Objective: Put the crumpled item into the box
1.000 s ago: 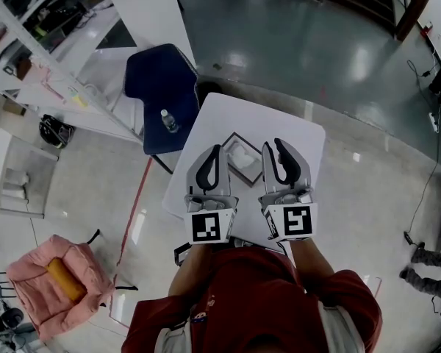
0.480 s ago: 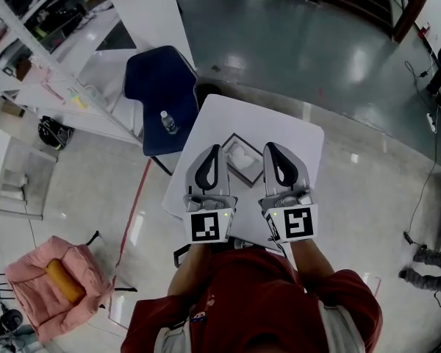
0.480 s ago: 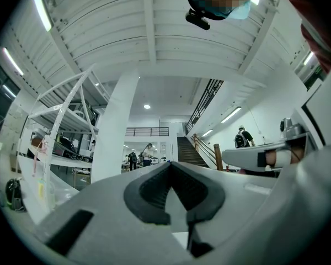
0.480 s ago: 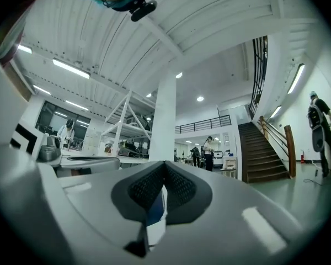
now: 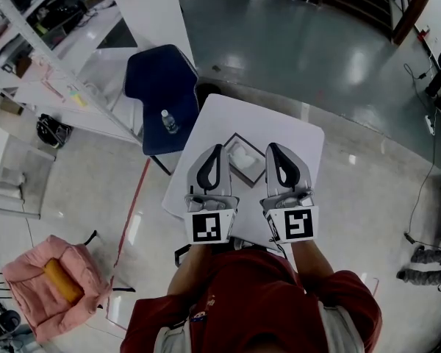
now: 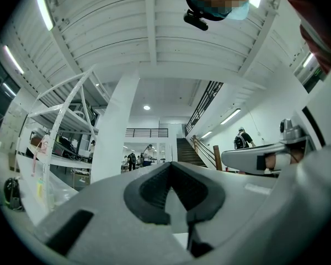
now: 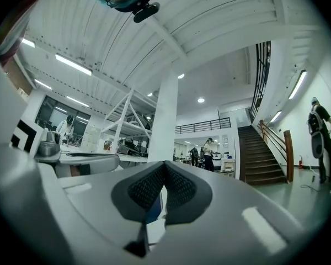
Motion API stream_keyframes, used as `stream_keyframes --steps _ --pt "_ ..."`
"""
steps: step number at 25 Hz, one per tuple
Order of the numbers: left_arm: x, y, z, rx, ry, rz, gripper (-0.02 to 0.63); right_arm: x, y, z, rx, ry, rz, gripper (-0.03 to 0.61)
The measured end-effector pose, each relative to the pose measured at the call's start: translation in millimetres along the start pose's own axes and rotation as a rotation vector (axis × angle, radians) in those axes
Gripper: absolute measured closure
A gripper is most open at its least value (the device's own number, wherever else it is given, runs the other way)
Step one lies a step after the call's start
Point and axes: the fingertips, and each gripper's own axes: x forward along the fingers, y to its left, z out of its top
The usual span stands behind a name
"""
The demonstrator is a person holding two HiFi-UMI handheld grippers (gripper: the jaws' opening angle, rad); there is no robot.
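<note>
Nearest us, our red shirt carries a small print, too small to read. Past it we hold the left gripper and right gripper side by side over the white table. Each cube shows a black-and-white square marker. Both pairs of jaws are closed tip to tip with nothing between them. Between the grippers sits the box, with the crumpled white item lying inside it. Beyond the table, a bottle rests on a blue chair.
</note>
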Motion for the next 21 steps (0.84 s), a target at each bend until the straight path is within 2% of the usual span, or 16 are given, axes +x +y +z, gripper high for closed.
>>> stream_keyframes --steps 13,21 --pt "-8 2 -5 -0.011 0.013 0.004 0.611 -2 4 -14 0.008 0.046 -0.004 0.577" --pt "-7 7 -4 -0.013 0.015 0.003 0.611 2 9 -10 0.004 0.031 -0.002 0.578"
